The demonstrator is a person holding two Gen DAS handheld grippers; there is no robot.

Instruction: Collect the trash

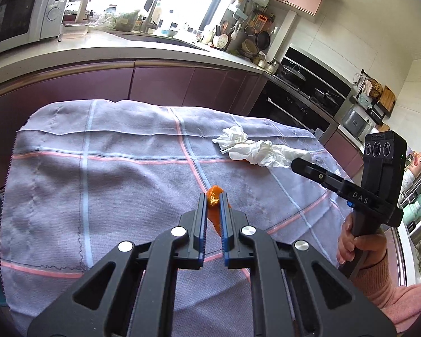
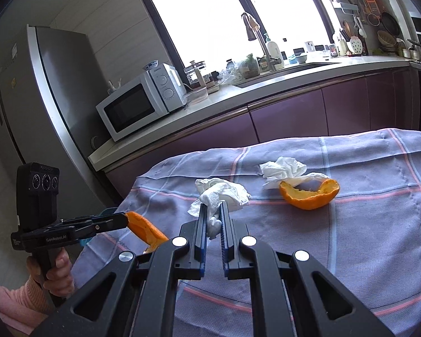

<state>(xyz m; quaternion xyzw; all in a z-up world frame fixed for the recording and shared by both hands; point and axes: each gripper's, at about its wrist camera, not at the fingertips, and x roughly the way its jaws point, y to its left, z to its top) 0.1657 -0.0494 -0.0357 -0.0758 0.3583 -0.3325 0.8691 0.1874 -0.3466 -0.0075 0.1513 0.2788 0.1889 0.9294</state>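
Note:
In the left wrist view my left gripper [image 1: 213, 200] is shut on a strip of orange peel [image 1: 214, 195], held above the lilac checked cloth [image 1: 98, 154]. The right wrist view shows that gripper [image 2: 125, 219] at the left with the peel [image 2: 146, 229] sticking out of it. My right gripper [image 2: 213, 209] is shut on a crumpled white tissue [image 2: 224, 192]. From the left wrist view, the right gripper [image 1: 294, 164] grips that tissue [image 1: 263, 154] by its end. A second tissue [image 2: 283, 170] and a hollow half orange peel [image 2: 308, 195] lie on the cloth [image 2: 365, 224].
A purple-fronted counter [image 2: 266, 90] with a sink runs behind the table, with a microwave [image 2: 137, 104] and a steel fridge [image 2: 42, 98] at its left. A stove with pans [image 1: 308, 84] stands to the right. Something teal [image 2: 106, 212] sits beyond the table's left edge.

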